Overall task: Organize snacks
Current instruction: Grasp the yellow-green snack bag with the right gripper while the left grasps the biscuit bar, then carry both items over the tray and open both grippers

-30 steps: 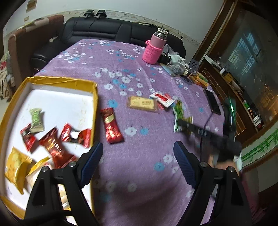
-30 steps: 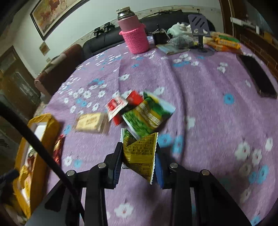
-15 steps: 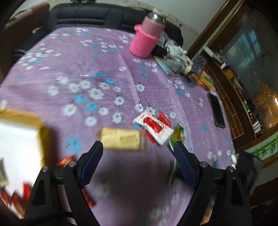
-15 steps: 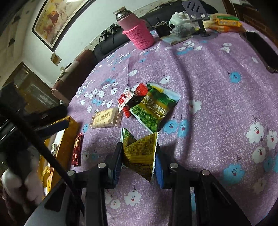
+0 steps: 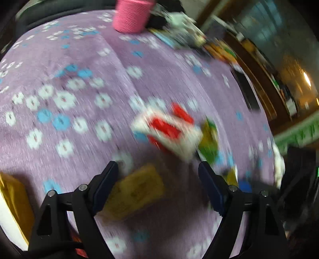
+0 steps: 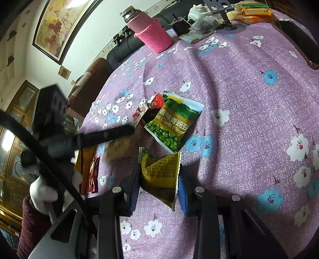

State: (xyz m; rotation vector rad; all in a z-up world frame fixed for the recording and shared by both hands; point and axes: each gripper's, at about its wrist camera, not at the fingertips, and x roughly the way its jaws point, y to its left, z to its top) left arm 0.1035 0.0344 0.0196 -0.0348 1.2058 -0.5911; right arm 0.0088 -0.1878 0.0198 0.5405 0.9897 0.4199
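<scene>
Matt woven purple floral tablecloth [image 6: 249,95]; glossy crinkled foil on green pea packet [image 6: 173,123] and gold packet [image 6: 159,175]; pink knitted sleeve [image 6: 154,36] around shiny metal-capped flask [image 6: 129,15]; matt black plastic fingers [image 5: 104,182].

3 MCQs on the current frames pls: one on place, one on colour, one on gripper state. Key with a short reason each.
1. Where does the tan rectangular biscuit packet lie in the left wrist view?
A. inside the yellow cardboard tray
B. on the purple flowered tablecloth, between the open fingers of the left gripper
C. on top of the knitted sleeve

2. What colour is the knitted sleeve around the steel flask?
A. pink
B. blue
C. white

3. What is the state of the right gripper?
A. open, nothing in it
B. shut, nothing in it
C. shut on the yellow-and-green crumpled snack packet

Key:
1 B: the packet sits on the cloth between the two spread fingers.
2 A: the sleeve is pink in both views.
3 C: both fingers press the folded packet's sides.
</scene>
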